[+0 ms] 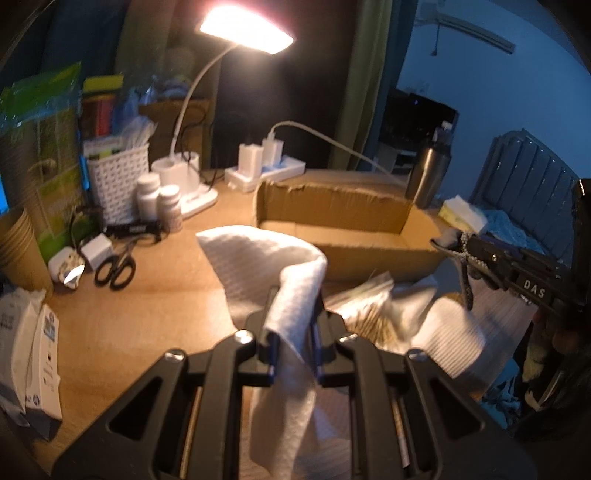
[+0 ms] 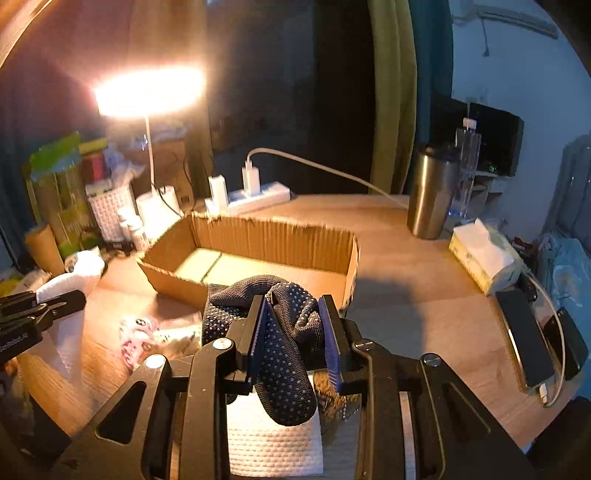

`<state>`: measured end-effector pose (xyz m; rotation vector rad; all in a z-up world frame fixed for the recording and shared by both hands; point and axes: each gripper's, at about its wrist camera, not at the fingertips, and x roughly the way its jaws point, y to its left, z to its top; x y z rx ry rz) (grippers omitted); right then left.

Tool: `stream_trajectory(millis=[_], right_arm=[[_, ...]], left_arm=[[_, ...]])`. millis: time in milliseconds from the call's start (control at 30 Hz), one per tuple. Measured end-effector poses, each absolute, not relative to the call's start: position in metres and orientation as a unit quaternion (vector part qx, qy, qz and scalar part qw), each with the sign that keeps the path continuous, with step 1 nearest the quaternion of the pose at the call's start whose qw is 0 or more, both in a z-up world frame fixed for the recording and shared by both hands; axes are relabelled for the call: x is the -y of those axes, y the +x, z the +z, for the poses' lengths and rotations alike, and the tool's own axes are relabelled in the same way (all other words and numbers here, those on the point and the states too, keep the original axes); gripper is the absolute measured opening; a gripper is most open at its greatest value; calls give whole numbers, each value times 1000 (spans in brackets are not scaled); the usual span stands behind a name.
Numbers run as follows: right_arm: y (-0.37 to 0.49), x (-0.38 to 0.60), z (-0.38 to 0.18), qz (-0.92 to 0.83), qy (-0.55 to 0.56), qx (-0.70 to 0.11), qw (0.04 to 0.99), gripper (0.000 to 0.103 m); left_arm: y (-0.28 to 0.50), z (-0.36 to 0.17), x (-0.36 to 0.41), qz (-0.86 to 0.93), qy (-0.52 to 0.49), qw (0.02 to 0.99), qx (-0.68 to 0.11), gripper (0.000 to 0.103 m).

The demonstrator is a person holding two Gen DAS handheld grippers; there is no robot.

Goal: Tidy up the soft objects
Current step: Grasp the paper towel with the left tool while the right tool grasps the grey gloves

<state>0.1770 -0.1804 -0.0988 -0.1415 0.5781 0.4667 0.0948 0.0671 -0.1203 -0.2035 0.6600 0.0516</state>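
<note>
My left gripper is shut on a white textured cloth and holds it above the wooden desk; the cloth curls up and hangs down between the fingers. It also shows at the left of the right wrist view. My right gripper is shut on a dark grey dotted sock, lifted just in front of the open cardboard box. The right gripper shows in the left wrist view near the box. Another white cloth lies on the desk below.
A lit desk lamp, white basket, pill bottles, scissors and power strip stand at the back left. A steel tumbler, tissue box and phones are at the right. A patterned pink item lies on the desk.
</note>
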Motion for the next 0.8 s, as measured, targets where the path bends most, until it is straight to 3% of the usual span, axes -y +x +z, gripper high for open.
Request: stream_trajectory(millis=[800], right_arm=[[223,174,-71,234,-51,-248,939,31]], left_arm=[[163,-74,-59,-14,-70,962,-265,14]])
